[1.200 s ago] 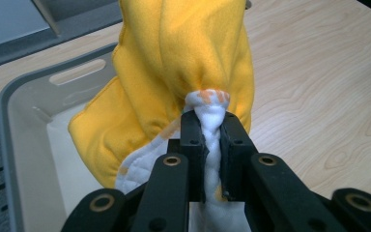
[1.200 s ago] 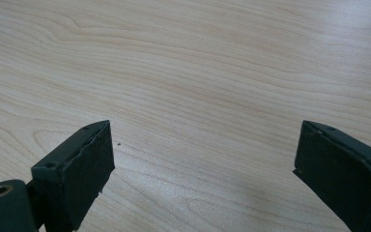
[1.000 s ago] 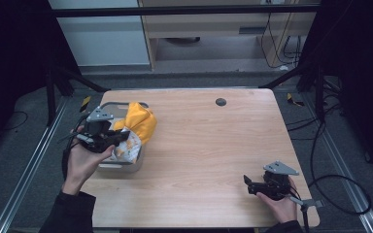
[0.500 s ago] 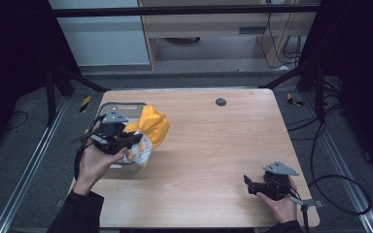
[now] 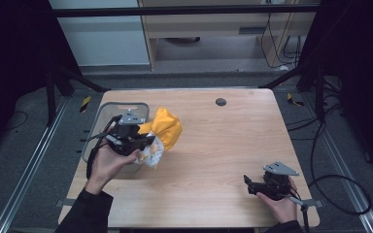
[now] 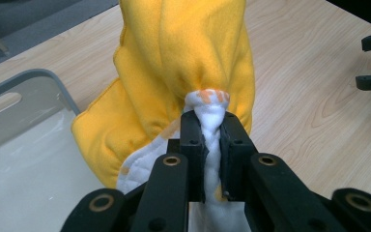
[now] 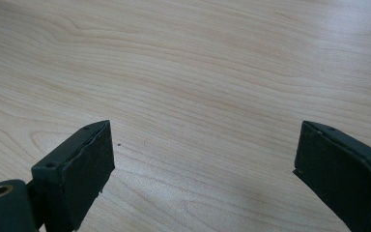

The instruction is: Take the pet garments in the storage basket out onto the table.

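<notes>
A yellow cloth (image 5: pixel 165 127) with a white printed lining hangs bunched from my left gripper (image 5: pixel 144 141), above the wooden table (image 5: pixel 223 145) just right of the grey bin (image 5: pixel 108 116). In the left gripper view the jaws pinch a white fold of the yellow cloth (image 6: pixel 183 72) at the left gripper (image 6: pixel 211 121), and the rest drapes away from me. My right gripper (image 5: pixel 247 183) rests near the table's front right edge. In the right gripper view the right gripper (image 7: pixel 203 164) stands wide open over bare wood with nothing between its fingers.
The grey bin (image 6: pixel 24 125) sits at the table's left edge, under my left hand. A small black disc (image 5: pixel 220 102) lies at the table's far middle. Cables trail off the right side. Dark frame posts flank the table.
My left gripper has carried the yellow cloth rightward, out from above the bin and over the table. The right gripper has stayed still.
</notes>
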`<action>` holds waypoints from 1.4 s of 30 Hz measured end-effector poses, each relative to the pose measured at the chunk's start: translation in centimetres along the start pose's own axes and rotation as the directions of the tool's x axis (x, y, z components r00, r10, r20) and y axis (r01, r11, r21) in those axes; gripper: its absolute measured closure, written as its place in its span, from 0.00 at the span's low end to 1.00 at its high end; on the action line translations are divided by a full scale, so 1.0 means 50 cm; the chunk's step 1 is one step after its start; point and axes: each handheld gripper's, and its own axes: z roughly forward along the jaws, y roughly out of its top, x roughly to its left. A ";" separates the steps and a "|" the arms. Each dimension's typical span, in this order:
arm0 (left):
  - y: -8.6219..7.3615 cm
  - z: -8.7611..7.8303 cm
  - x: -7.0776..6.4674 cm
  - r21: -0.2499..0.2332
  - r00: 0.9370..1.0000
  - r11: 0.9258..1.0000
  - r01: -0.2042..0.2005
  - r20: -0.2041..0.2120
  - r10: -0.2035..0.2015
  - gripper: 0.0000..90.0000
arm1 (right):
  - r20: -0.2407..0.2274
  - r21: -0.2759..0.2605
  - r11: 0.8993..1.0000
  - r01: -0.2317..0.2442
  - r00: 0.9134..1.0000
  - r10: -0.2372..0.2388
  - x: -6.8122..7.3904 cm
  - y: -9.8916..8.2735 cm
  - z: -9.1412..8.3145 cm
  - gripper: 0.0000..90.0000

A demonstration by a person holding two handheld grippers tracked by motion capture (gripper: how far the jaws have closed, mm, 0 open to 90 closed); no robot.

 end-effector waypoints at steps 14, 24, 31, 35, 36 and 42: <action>0.002 0.049 -0.029 0.019 0.999 1.000 -0.018 0.043 0.017 0.91 | 0.006 -0.009 1.000 0.006 1.000 -0.006 0.000 0.000 -0.001 0.07; -0.006 0.093 -0.051 0.046 0.997 0.998 -0.030 0.079 0.026 0.91 | 0.009 -0.012 1.000 0.007 1.000 -0.006 0.000 0.000 -0.002 0.07; -0.014 0.125 -0.066 0.062 0.994 0.997 -0.041 0.101 0.034 0.91 | 0.013 -0.011 1.000 0.009 1.000 -0.009 0.000 -0.001 -0.001 0.07; -0.020 0.144 -0.074 0.074 0.992 0.996 -0.049 0.119 0.040 0.91 | 0.013 -0.010 1.000 0.010 1.000 -0.010 0.000 -0.001 -0.001 0.07; -0.021 0.147 -0.075 0.078 0.991 0.996 -0.052 0.123 0.042 0.91 | 0.014 -0.010 1.000 0.011 1.000 -0.011 0.000 -0.001 -0.001 0.07; -0.024 0.166 -0.083 0.089 0.990 0.995 -0.052 0.134 0.039 0.91 | 0.012 -0.008 1.000 0.012 1.000 -0.012 0.000 -0.001 0.000 0.07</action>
